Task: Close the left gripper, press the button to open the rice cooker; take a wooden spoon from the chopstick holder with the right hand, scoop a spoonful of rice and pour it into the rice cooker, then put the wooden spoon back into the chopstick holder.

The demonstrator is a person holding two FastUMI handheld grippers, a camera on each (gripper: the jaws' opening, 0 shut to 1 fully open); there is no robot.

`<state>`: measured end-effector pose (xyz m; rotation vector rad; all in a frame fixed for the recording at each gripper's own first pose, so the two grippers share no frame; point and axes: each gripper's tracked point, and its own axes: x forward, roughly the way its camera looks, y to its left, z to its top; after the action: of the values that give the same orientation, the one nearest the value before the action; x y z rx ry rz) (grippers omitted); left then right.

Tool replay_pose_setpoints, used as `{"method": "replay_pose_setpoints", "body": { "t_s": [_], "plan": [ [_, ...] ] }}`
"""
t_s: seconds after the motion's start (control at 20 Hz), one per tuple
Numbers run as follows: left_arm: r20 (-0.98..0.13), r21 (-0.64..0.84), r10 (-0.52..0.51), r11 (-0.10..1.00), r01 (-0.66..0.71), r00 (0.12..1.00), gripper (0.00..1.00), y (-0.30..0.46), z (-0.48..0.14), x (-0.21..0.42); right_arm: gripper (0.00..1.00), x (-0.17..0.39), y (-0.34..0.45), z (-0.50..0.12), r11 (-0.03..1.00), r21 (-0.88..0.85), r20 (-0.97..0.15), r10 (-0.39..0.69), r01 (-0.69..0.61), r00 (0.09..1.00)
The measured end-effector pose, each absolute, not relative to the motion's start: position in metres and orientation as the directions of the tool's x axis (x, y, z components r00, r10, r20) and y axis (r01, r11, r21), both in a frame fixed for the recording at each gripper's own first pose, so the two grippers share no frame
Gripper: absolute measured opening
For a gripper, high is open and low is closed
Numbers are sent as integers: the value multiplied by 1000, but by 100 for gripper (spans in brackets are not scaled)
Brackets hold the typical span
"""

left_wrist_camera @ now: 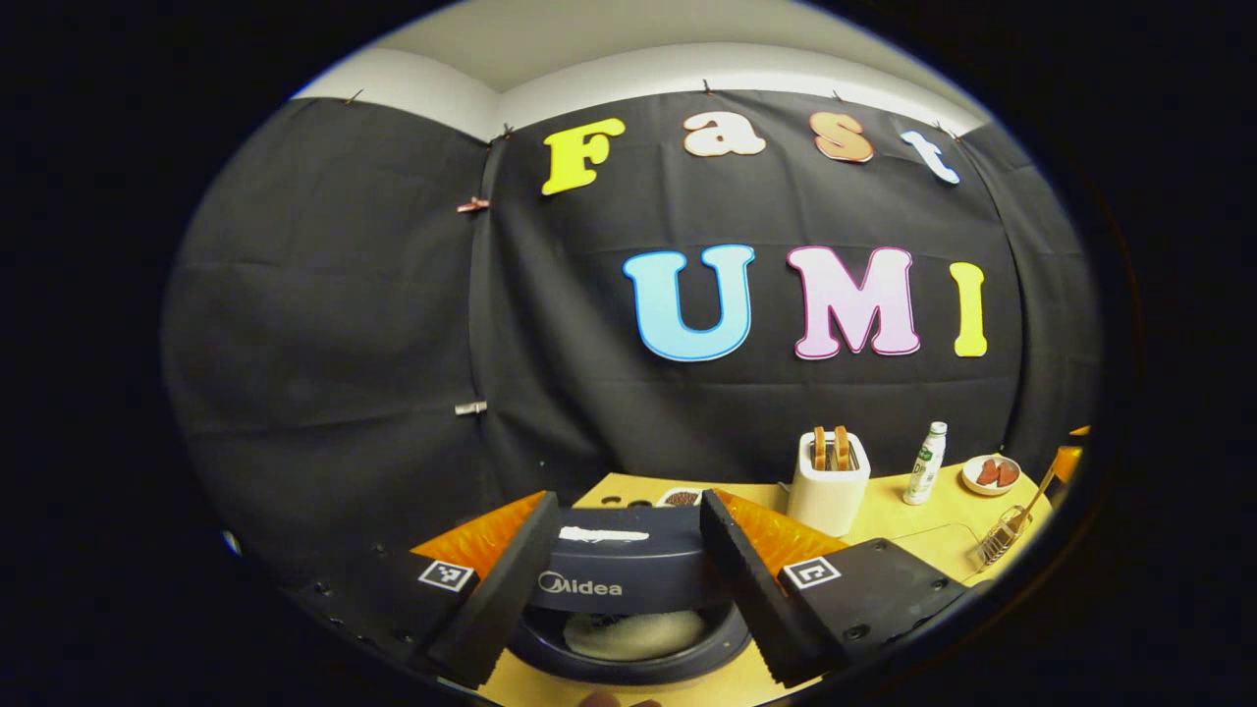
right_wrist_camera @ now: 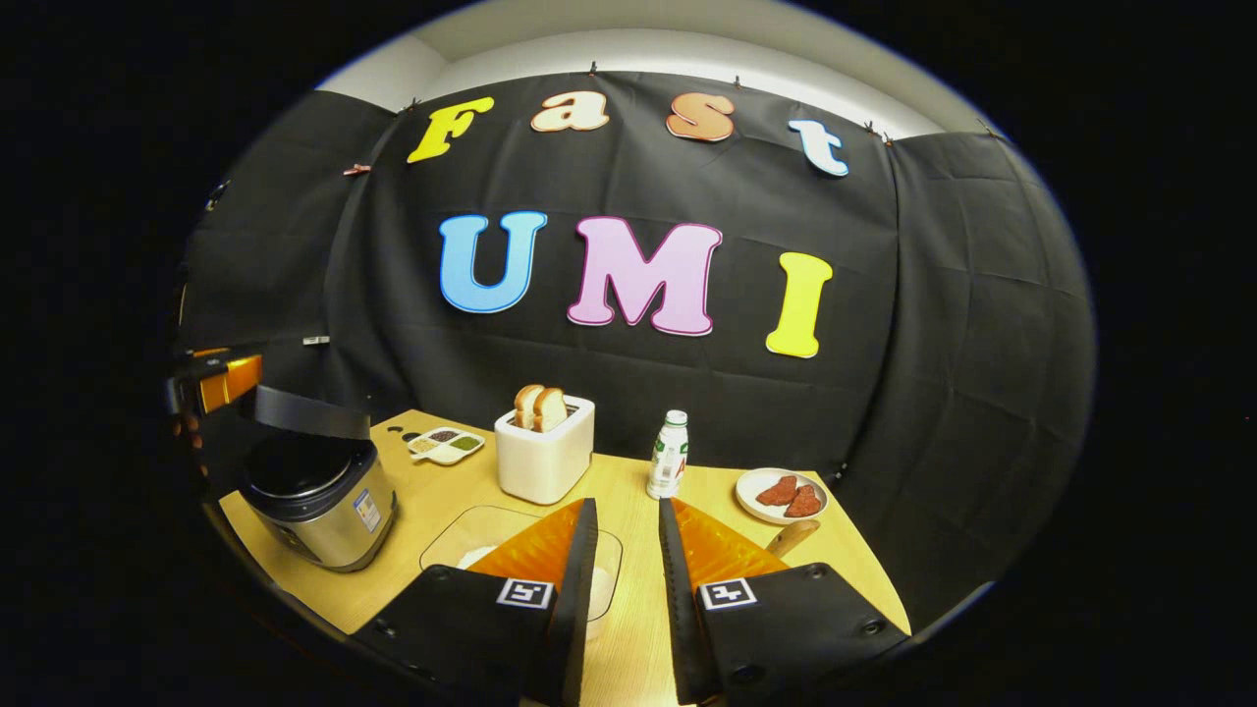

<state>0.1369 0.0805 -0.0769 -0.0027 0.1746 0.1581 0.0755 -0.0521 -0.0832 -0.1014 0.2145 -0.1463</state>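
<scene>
So the whole setup sits on a light wooden table (right_wrist_camera: 638, 628) pushed up against the booth's black cloth wall. On the left end there's the rice cooker (right_wrist_camera: 319, 496), lid up. Behind it, near the wall, a small divided tray (right_wrist_camera: 447, 445) with a few different grains. Middle of the table has a white toaster (right_wrist_camera: 543, 457) with bread slices sticking out, and a clear glass dish (right_wrist_camera: 462, 540) in front of it. To the right of the toaster stands a small bottle (right_wrist_camera: 670, 455), then a little plate (right_wrist_camera: 781, 496) with red pieces. From the left gripper view, a wire chopstick holder (left_wrist_camera: 1002, 535) sits near the table's right edge.
</scene>
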Motion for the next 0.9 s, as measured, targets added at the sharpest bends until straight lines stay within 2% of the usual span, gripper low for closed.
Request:
{"method": "replay_pose_setpoints", "body": {
  "t_s": [0.3,0.55,0.9],
  "plan": [
    [-149,25,178,984,-176,973,99,77,-106,111,40,67,-42,-93,986,-125,-231,-133,106,964],
    [-241,21,186,982,-186,953,100,77,-151,106,40,68,-37,-97,988,-117,-241,-128,102,962],
    [-240,20,178,984,-179,954,100,76,-170,101,38,73,-26,-87,990,-110,-218,-111,88,970]
  ]
}}
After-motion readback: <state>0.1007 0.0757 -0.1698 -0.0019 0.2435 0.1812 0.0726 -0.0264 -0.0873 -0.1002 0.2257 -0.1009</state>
